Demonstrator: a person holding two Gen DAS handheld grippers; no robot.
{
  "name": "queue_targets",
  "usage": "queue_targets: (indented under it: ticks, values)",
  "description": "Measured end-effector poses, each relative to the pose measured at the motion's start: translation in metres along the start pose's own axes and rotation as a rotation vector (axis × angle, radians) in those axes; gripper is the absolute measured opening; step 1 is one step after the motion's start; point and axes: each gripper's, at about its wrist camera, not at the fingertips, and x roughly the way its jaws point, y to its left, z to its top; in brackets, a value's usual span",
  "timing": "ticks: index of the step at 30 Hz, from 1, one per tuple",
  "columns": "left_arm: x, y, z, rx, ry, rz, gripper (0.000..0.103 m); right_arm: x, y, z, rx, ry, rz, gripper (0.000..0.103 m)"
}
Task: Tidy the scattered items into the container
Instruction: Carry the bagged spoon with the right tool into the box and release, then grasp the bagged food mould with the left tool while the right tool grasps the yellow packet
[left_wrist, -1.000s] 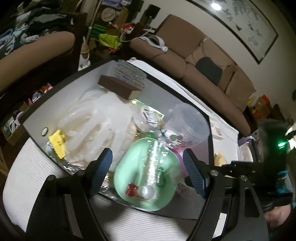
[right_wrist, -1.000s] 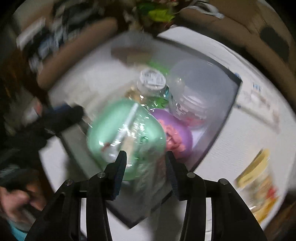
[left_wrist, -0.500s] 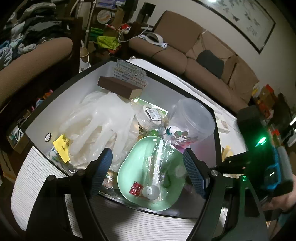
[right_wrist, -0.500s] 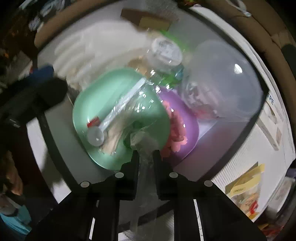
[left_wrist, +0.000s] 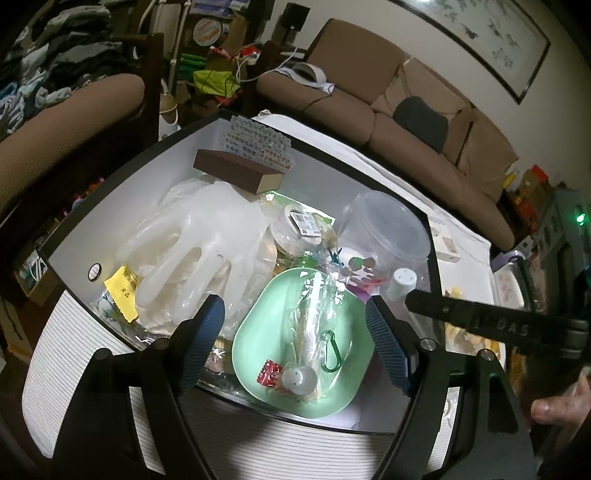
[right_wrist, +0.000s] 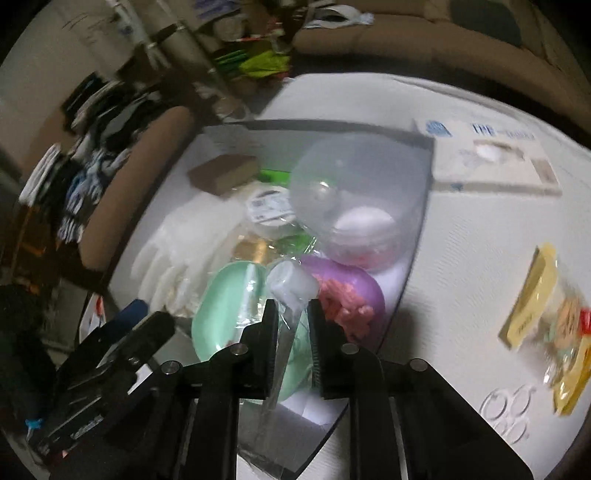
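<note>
A black-rimmed white storage box (left_wrist: 155, 158) holds several items: a green dish (left_wrist: 291, 354) with a clear plastic packet (left_wrist: 314, 325), a white glove (left_wrist: 192, 240), a brown box (left_wrist: 236, 171) and a clear tub (left_wrist: 384, 229). My left gripper (left_wrist: 293, 339) is open and empty, hovering over the green dish. My right gripper (right_wrist: 291, 321) is shut on a small white cylinder in clear wrap (right_wrist: 291, 286), held above the box (right_wrist: 332, 127) by the green dish (right_wrist: 221, 314) and purple dish (right_wrist: 347, 291). The cylinder also shows in the left wrist view (left_wrist: 400, 284).
A yellow snack packet (right_wrist: 543, 317) and a flat white carton (right_wrist: 491, 155) lie on the white table outside the box. A brown sofa (left_wrist: 406, 110) stands behind, clutter and an armchair (left_wrist: 66, 103) to the left.
My right gripper has lifted and pulled back from the green dish, now holding the wrapped white cylinder. The left gripper has barely moved and stays open.
</note>
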Motion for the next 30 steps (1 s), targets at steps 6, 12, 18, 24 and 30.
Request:
queue_targets:
  ticks: [6,12,18,24,30]
  values:
    - [0.001,0.001,0.0,-0.001,0.003,-0.003,0.076,-0.01,0.002,-0.017,-0.066,-0.029,-0.127,0.026]
    - [0.002,-0.002,-0.002,0.004,0.008,-0.008,0.076,-0.02,0.0,-0.023,-0.098,-0.025,-0.128,0.057]
    - [-0.001,-0.012,-0.002,0.027,-0.008,-0.039,0.077,-0.066,-0.005,-0.024,-0.097,-0.137,-0.057,0.057]
    - [0.0,-0.058,-0.012,0.143,-0.008,-0.143,0.101,-0.14,-0.064,-0.049,-0.068,-0.258,-0.113,0.07]
    - [-0.007,-0.12,-0.026,0.251,-0.05,-0.282,0.103,-0.171,-0.156,-0.097,0.077,-0.311,-0.267,0.077]
